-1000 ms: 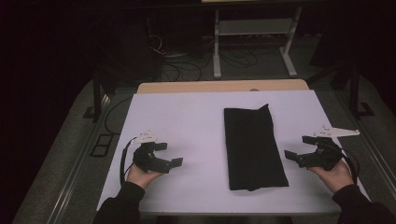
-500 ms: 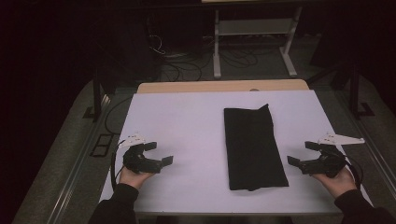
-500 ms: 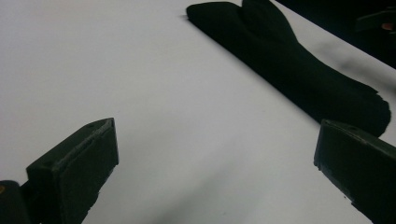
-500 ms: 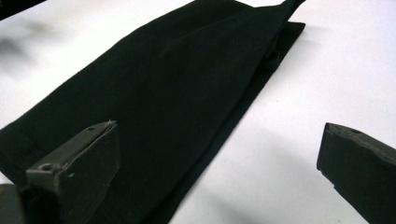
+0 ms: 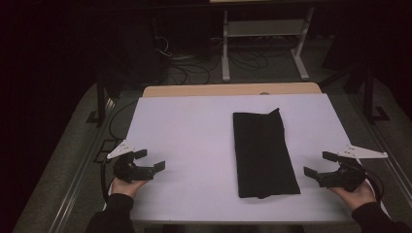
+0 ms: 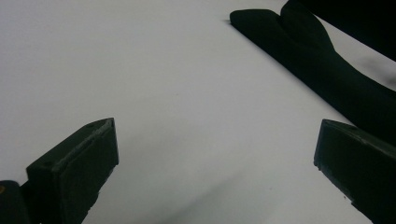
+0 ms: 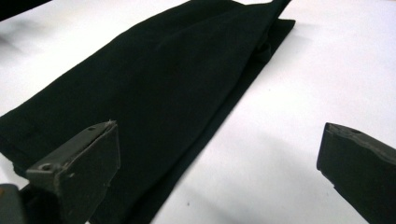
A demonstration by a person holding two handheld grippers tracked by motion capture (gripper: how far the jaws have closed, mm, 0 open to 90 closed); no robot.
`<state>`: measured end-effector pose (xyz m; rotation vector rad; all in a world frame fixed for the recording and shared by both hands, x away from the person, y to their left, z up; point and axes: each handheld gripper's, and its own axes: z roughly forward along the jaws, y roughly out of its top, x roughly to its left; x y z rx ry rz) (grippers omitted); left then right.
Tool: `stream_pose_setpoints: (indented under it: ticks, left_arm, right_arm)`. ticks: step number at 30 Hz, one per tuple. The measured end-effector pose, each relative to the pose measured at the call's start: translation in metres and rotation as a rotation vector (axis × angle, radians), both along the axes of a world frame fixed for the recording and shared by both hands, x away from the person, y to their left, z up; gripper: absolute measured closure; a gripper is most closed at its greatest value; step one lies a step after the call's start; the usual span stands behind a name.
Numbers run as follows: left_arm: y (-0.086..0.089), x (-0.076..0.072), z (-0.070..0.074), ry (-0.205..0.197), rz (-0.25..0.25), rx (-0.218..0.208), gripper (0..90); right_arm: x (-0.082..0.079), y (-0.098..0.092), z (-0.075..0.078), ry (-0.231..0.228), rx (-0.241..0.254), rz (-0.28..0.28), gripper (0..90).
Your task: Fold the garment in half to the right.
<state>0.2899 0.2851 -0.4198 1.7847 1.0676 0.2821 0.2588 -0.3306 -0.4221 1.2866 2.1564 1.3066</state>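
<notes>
left gripper [image 5: 148,161]: near-left corner of table, jaws spread wide, holding nothing, well apart from the cloth
right gripper [image 5: 322,164]: near-right edge, jaws spread wide, released, near the cloth's right edge but not touching
black cloth [image 5: 263,153]: folded into a long strip, lying flat right of table centre, running near to far; near end slightly ragged, far end has a small peaked corner
white table [image 5: 184,126]: bare matte surface around the cloth, nothing else on it
step in hand (judgement): looks like hands parked beside a folded cloth, either about to approach it or finished with it; cannot tell which
how to do it well: if gripping, come in low at the near corners, one gripper per corner, pinch all layers together so the fold does not slip, lift both sides evenly
risk: catching only the top layer opens the fold
far: tan table edge [image 5: 232,89], then dark floor with cables and a metal stand [image 5: 265,34]
</notes>
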Motion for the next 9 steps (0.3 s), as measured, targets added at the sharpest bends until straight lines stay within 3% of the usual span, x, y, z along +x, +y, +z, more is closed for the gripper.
stream_pose_setpoints:
  ticks: [9]
  left_arm:
    - [0.0053, -0.0074, 0.0043, -0.042, 0.024, 0.016, 0.0]
  right_arm:
    - [-0.0069, -0.0071, -0.0003, -0.023, 0.02, -0.022, 0.0]
